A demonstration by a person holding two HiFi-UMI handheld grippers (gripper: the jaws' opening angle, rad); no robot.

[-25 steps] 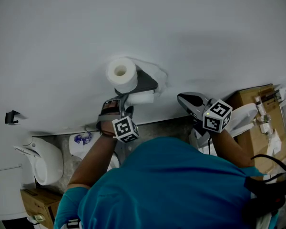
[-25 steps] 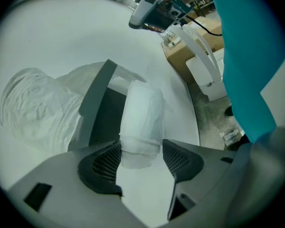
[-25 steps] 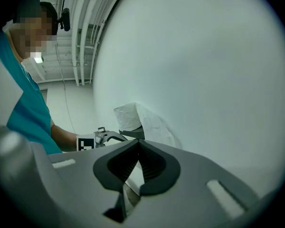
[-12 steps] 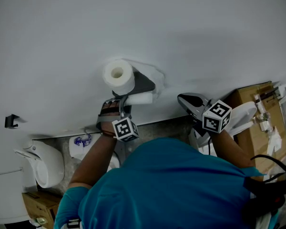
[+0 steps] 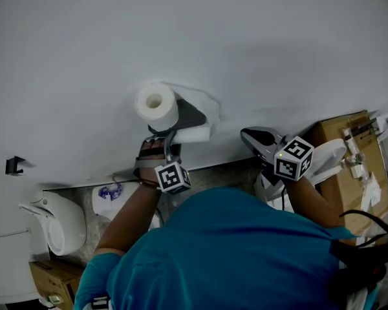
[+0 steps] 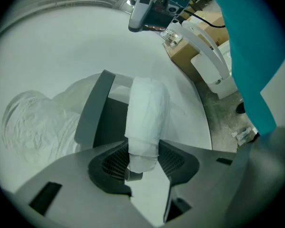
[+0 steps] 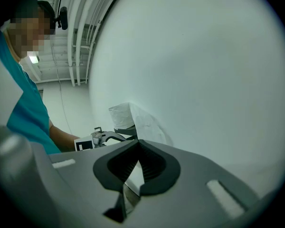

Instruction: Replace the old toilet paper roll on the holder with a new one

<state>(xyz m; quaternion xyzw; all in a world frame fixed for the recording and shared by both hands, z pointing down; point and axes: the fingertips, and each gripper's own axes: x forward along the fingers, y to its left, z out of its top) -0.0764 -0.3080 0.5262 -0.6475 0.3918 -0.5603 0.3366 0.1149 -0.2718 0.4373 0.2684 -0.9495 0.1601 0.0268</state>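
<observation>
1. The left claw (image 6: 142, 156) was closing on the toilet paper roll (image 6: 143, 113), pads pressing its near end.
2. The right claw (image 7: 137, 161) was shut and empty.
3. Such a shallow grip risked the roll slipping off, or catching on the holder (image 6: 91, 110) beside it.

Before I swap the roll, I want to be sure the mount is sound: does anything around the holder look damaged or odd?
Yes. The wall patch around the grey holder looks wrinkled and lumpy, unlike the smooth wall elsewhere. Whether it is crumpled film or rough plaster I cannot tell.
</observation>
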